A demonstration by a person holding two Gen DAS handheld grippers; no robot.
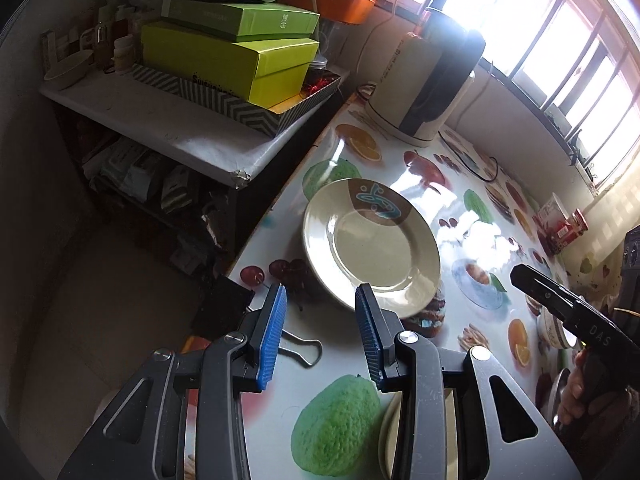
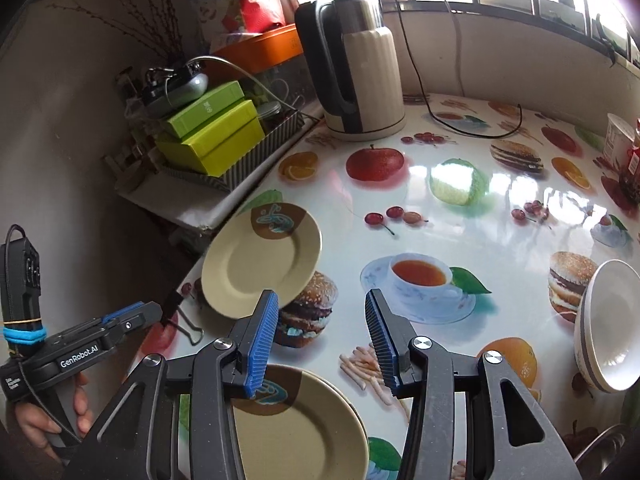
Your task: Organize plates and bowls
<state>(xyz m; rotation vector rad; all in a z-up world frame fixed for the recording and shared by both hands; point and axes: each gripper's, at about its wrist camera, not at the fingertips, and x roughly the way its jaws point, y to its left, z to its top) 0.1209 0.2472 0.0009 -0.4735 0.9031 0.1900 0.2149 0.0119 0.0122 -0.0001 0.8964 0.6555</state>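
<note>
A beige plate with a brown and blue mark (image 1: pixel 370 242) lies on the fruit-print table near its left edge; it also shows in the right wrist view (image 2: pixel 260 260). My left gripper (image 1: pixel 322 334) is open and empty, just short of that plate's near rim. A second beige plate (image 2: pixel 296 428) lies at the table's front, under my right gripper (image 2: pixel 322 342), which is open and empty above it. White bowls with grey bands (image 2: pixel 608 328) stand stacked at the right. The left gripper shows in the right wrist view (image 2: pixel 136 316).
A cream and black kettle (image 2: pixel 360 64) with its cord stands at the back. Green boxes (image 1: pixel 232 52) sit on a side shelf left of the table. A binder clip (image 1: pixel 304 350) lies near the left edge. A cup and jar (image 2: pixel 624 148) stand at the far right.
</note>
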